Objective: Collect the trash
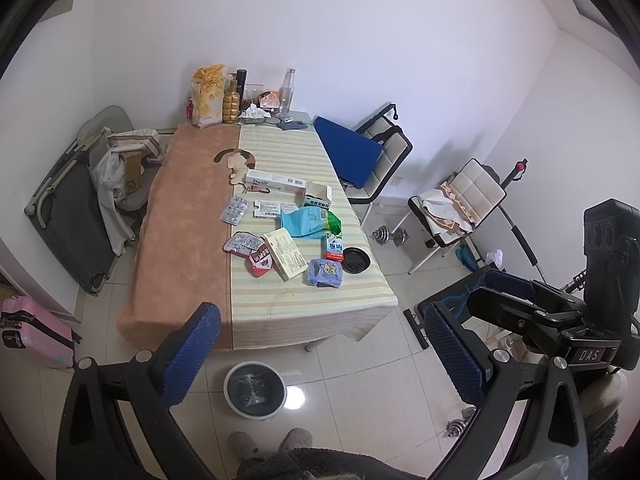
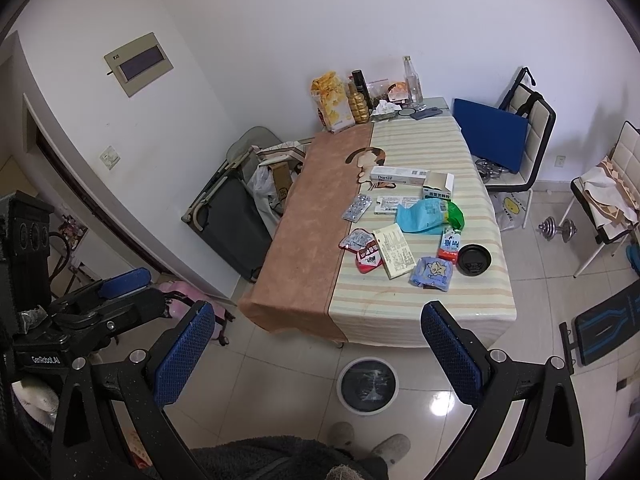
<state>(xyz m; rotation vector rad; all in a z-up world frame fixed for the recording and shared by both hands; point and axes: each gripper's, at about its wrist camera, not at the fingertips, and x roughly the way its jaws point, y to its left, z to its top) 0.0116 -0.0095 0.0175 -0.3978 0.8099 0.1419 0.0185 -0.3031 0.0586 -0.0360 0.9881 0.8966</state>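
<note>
Trash lies on the striped half of the table [image 1: 320,296]: a black cup lid [image 1: 355,259], a blue tissue pack [image 1: 325,273], a cream box [image 1: 285,253], red wrappers [image 1: 250,249], blister packs [image 1: 233,210], a teal bag [image 1: 302,221] and a long white box [image 1: 275,182]. A white bin [image 1: 255,389] with a black liner stands on the floor before the table; it also shows in the right wrist view [image 2: 367,385]. My left gripper [image 1: 320,354] is open and empty, held back from the table above the floor. My right gripper [image 2: 318,354] is open and empty too; it also shows in the left wrist view [image 1: 500,292].
Bottles and a snack bag [image 1: 208,96] stand at the table's far end. Chairs [image 1: 384,152] and a dumbbell [image 1: 390,235] are on the right, a folded cot [image 1: 68,216] and a pink suitcase [image 1: 36,334] on the left. Slippered feet [image 1: 272,442] are near the bin.
</note>
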